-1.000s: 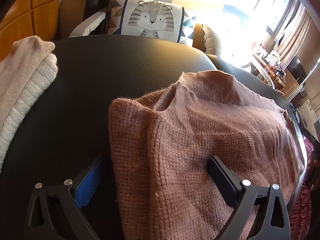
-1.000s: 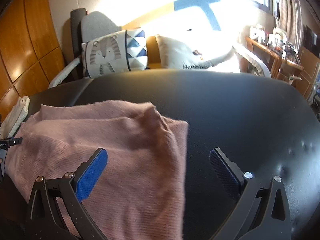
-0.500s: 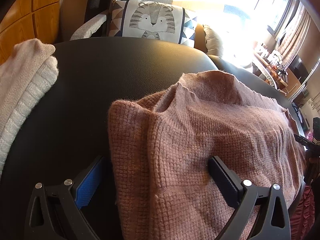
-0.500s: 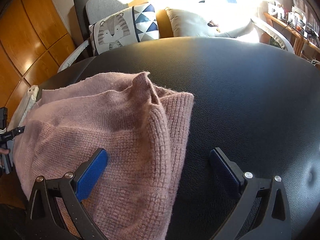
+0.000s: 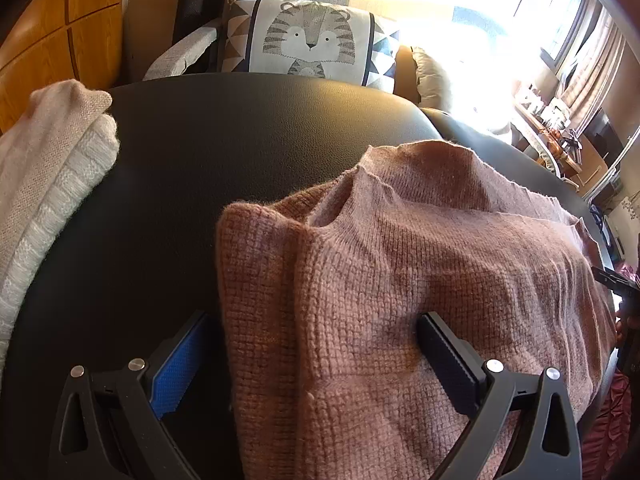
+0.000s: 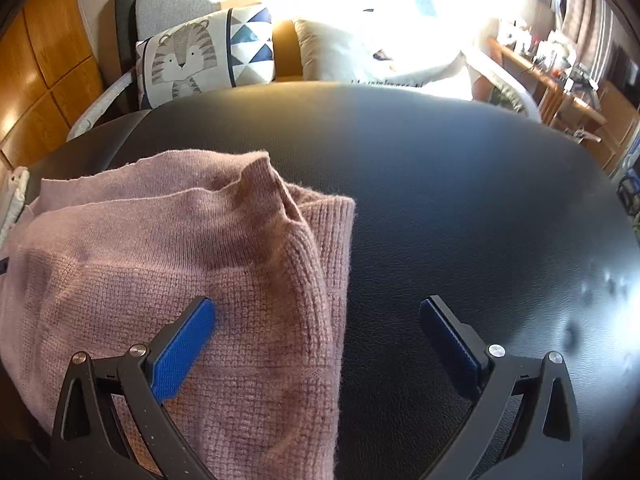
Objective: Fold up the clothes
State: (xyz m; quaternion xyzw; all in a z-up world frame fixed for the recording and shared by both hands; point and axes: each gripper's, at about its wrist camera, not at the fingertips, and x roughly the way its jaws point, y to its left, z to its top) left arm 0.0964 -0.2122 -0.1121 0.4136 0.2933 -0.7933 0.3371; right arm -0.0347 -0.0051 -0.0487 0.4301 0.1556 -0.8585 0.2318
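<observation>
**Pink sweater partly folded; both grippers open at its side edges**

The pink sweater (image 5: 420, 300) lies on the black table (image 5: 240, 140) in a folded bundle, several layers deep, with its collar standing up at the far end ahead of both tools. In the left wrist view the left gripper (image 5: 312, 344) straddles the sweater's left edge: one finger sits on bare table just outside the knit, the other rests on top of the fabric. Its jaws stand wide apart and grip nothing. In the right wrist view the right gripper (image 6: 316, 332) straddles the opposite edge the same way, the inner finger over the knit, the outer finger over bare table, jaws likewise spread and holding nothing.

Progress, as judged: the sides appear already turned in, giving a narrow stack. What remains is probably a final fold, end over end, and a transfer to the pile. This is an estimate only.

A folded pile of pale knitwear (image 5: 44, 184) lies to the left of the left gripper, near the table edge, well apart from the sweater. A tiger cushion (image 5: 308, 44) sits on a chair beyond the far side of the table.

Not established: the near end of the sweater is cut off below both views, so its full length and hem cannot be checked. The sleeves are not visible. Strong window glare washes out the background to the far right.
</observation>
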